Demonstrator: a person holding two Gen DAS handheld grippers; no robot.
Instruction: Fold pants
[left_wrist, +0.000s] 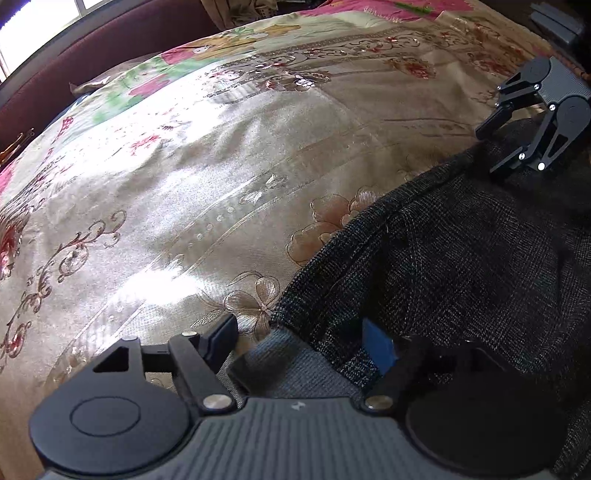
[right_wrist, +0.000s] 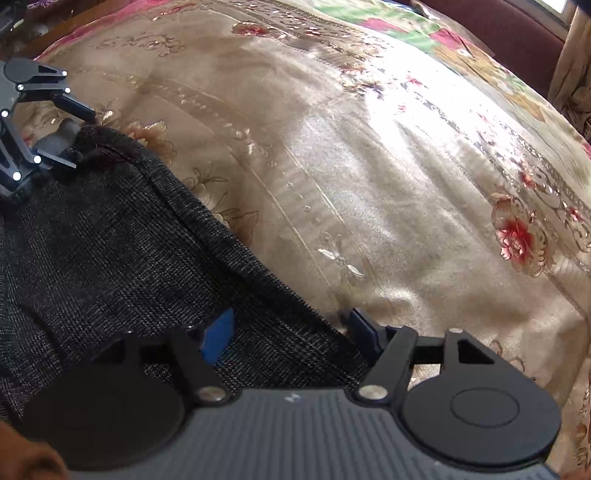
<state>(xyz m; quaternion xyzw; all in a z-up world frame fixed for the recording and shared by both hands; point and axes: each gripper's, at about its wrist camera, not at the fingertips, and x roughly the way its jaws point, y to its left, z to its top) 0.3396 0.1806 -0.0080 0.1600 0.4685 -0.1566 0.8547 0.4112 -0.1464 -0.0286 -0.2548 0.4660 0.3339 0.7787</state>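
The dark charcoal woven pants (left_wrist: 461, 258) are lying on the shiny beige floral bedspread (left_wrist: 184, 184), running out of frame at the lower edges. The left gripper (left_wrist: 303, 341) and right gripper (right_wrist: 291, 334) are each standing wide apart, straddling the pants' edge, gripping nothing firmly.

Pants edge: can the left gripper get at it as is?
Probably yes. The left gripper is open and already straddles the edge of the pants on the bedspread, nothing between them; the right gripper straddles the same edge.
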